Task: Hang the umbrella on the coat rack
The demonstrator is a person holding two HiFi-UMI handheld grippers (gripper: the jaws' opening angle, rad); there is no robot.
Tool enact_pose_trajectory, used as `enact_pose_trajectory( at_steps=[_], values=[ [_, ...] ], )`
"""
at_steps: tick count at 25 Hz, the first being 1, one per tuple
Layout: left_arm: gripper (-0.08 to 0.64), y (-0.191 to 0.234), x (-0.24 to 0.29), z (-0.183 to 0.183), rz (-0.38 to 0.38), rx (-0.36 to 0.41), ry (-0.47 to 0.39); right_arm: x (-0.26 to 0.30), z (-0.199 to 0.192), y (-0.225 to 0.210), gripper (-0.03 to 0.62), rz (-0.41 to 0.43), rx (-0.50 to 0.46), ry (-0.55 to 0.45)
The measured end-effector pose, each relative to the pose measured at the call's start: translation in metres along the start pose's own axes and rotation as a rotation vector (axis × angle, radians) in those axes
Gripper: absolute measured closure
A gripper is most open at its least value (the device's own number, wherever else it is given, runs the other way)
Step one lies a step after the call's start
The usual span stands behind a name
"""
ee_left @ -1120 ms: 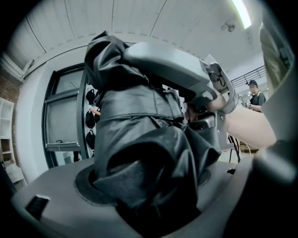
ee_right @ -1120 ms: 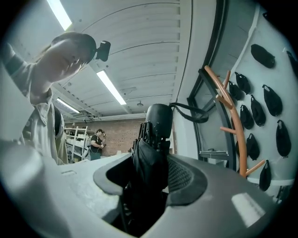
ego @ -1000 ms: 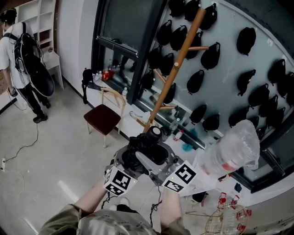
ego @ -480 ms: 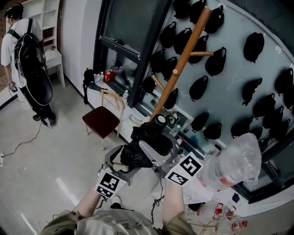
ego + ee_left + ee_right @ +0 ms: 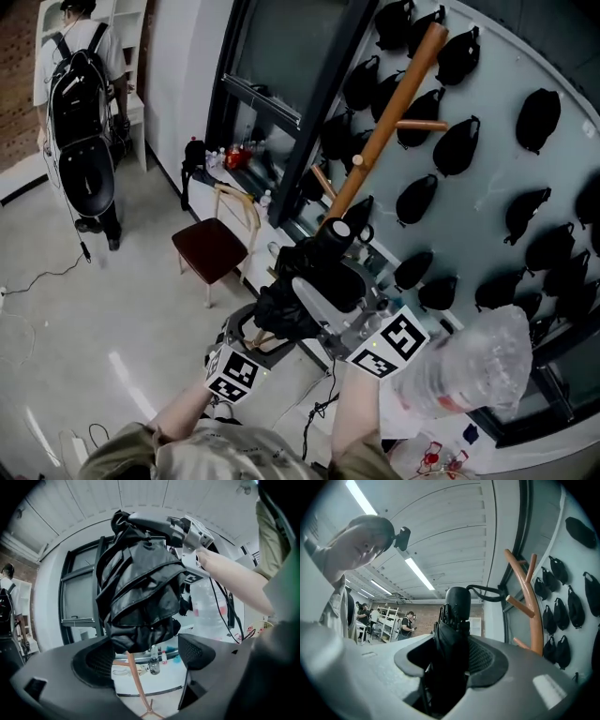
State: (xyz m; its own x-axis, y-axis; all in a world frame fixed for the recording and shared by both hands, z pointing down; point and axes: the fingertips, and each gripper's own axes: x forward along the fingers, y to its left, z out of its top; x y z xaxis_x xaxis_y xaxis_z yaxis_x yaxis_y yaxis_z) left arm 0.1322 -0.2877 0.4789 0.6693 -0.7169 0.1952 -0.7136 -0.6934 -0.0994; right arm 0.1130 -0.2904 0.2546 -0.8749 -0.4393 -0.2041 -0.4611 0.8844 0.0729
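Umbrella on its way to the rack: my right gripper [image 5: 450, 660] is clamped on the folded black fabric umbrella [image 5: 302, 281] just below its round black handle [image 5: 457, 603], which sticks up past the jaws with a thin black wrist strap [image 5: 485, 590] looping off to the right; my left gripper [image 5: 145, 653] stands wide, its jaws having just been opening, and the umbrella's bunched lower end hangs over the gap between the pads with neither pad pressing on it, so the right hand alone appears to carry the load; the tall wooden coat rack [image 5: 384, 131], with short slanting pegs [image 5: 420, 124], rises beyond the handle and to its right, in front of a grey wall [image 5: 487, 202] dotted with black pouches [image 5: 537, 120]; a wooden chair [image 5: 211, 246] with a dark red seat stands on the floor to the left of the rack's foot, and a person [image 5: 80, 56] wearing a black backpack [image 5: 77, 94] is at the far left; as I judge it, the pick-up and lift are done and the hanging is not, for the strap touches no peg; left to do: bring the handle up to a peg, slip the strap loop over it, then let the right jaws go.
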Motion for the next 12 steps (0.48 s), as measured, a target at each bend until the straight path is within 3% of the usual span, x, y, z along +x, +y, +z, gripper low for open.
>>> enact_pose_trajectory(
  at_steps=[6,12],
  values=[
    [0.137,0.009,0.004,0.01,0.03,-0.035,-0.024,0.002,0.003,-0.006,0.388,0.029,0.017,0.002],
    [0.138,0.012,0.006,0.01,0.018,-0.009,-0.016,0.005,0.005,-0.01,0.388,0.033,0.004,0.001]
  ],
)
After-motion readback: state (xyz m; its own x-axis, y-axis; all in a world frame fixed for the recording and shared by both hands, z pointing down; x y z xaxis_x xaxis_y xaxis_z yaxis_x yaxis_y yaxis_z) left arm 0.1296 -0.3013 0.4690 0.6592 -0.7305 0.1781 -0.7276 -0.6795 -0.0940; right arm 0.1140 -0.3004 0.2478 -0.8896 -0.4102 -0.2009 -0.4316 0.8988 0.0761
